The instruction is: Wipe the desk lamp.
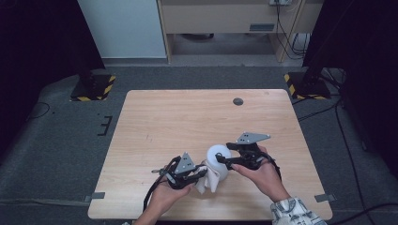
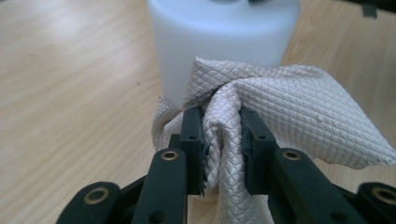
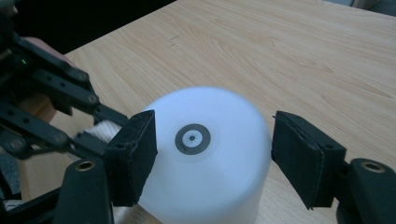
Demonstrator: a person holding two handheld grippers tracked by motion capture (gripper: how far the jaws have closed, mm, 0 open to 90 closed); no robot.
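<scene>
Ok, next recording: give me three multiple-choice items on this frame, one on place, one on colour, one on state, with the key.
1. Where does the white container stand?
A. on the table's near half, between the two grippers
B. at the far edge by the dark disc
C. on the floor

2. What colour is the cloth?
A. dark blue
B. pale beige
C. red

3. How is the left gripper?
A. open over bare wood
B. shut on the cloth
C. shut on the container

Key: 1 A, the high view shows it between both hands; 2 B, the quilted weave looks beige; 3 B, its jaws pinch the bunched cloth.
</scene>
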